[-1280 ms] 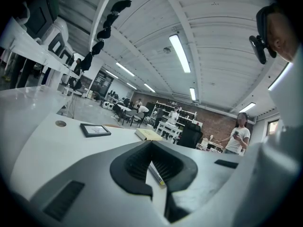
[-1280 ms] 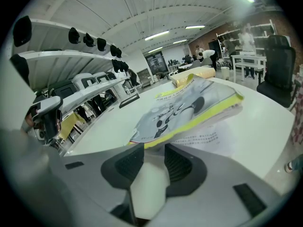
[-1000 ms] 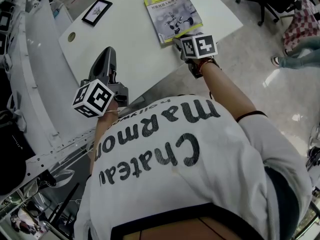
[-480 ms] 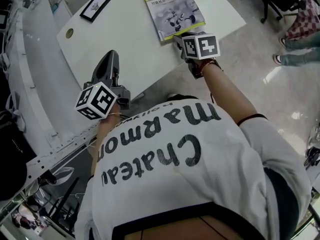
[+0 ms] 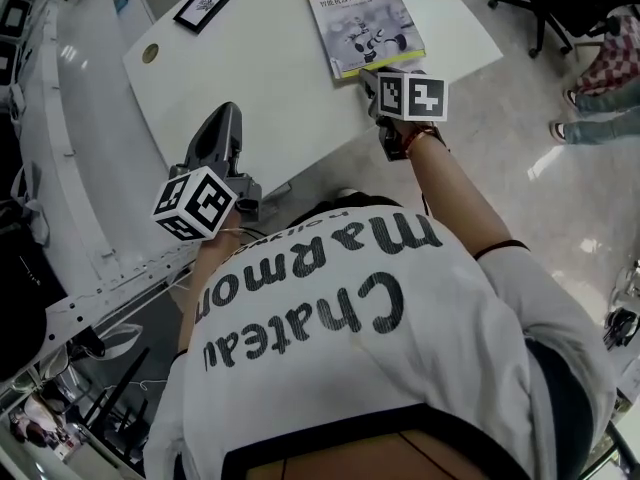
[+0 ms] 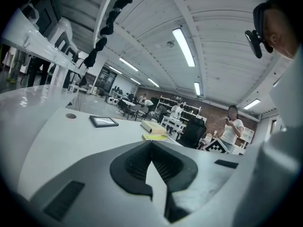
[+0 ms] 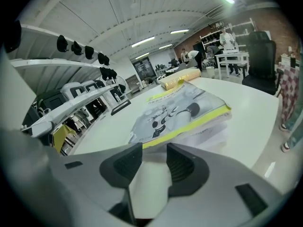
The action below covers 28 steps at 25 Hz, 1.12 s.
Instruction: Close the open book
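Note:
The book (image 5: 365,23) lies shut on the white table (image 5: 280,98), its yellow-green cover with a robot picture facing up. My right gripper (image 5: 368,76) sits at the book's near edge. In the right gripper view the book (image 7: 180,110) lies just beyond the right gripper (image 7: 154,148). Its jaws have just been opening and stand apart, with only bare table between them. My left gripper (image 5: 222,113) hovers over the table's near left part, far from the book. Its jaws meet at the tips in the left gripper view (image 6: 151,143), with nothing in them.
A black picture frame (image 5: 205,0) and a round cable hole (image 5: 150,54) lie at the table's far left. A cream roll (image 7: 182,82) rests beyond the book. White racks line the left side. An office chair (image 5: 545,8) and a person's legs (image 5: 600,118) are to the right.
The table and book have slid slightly right in the head view as the camera shifted. The right gripper has stayed at the book's near edge. The left gripper has barely moved.

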Motion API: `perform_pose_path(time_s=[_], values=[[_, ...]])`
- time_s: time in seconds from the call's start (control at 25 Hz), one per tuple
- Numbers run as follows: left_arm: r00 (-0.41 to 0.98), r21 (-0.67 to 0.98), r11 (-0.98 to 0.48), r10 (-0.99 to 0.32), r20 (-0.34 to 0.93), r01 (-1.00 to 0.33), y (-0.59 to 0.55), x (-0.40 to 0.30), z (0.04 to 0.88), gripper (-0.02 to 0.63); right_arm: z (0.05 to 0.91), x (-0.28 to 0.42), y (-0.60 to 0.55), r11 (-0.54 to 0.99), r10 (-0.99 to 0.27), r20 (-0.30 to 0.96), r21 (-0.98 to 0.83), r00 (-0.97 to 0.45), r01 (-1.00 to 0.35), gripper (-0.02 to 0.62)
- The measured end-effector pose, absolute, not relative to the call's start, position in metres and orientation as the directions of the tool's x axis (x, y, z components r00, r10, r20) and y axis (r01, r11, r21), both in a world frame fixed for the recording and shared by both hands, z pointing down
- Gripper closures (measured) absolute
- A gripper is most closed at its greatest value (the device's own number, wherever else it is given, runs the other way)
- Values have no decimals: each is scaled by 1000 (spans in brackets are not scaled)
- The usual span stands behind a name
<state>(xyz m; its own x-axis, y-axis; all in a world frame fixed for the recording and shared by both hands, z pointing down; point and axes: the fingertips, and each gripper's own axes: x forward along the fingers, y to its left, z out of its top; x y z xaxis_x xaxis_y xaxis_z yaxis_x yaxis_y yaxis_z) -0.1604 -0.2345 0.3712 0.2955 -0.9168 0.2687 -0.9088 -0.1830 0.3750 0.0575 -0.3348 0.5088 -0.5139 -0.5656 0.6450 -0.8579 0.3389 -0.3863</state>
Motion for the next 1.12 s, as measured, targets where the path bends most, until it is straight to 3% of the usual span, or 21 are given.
perform_pose_path(time_s=[0.4, 0.72, 0.88, 1.12], values=[[303, 370, -201, -922, 242, -907, -206, -170, 357, 583, 500, 69, -317, 260, -608, 653, -374, -452, -890, 440], [355, 428, -225, -900, 252, -875, -153, -173, 365, 583, 488, 43, -249, 258, -587, 638, -436, -499, -862, 442], [354, 444, -233, -911, 211, -865, -125, -176, 358, 583, 463, 5, -204, 304, -555, 540, -577, -633, -758, 443], [383, 420, -296, -914, 137, -858, -80, -174, 328, 583, 394, -33, -147, 427, -584, 326, -655, -743, -623, 514]])
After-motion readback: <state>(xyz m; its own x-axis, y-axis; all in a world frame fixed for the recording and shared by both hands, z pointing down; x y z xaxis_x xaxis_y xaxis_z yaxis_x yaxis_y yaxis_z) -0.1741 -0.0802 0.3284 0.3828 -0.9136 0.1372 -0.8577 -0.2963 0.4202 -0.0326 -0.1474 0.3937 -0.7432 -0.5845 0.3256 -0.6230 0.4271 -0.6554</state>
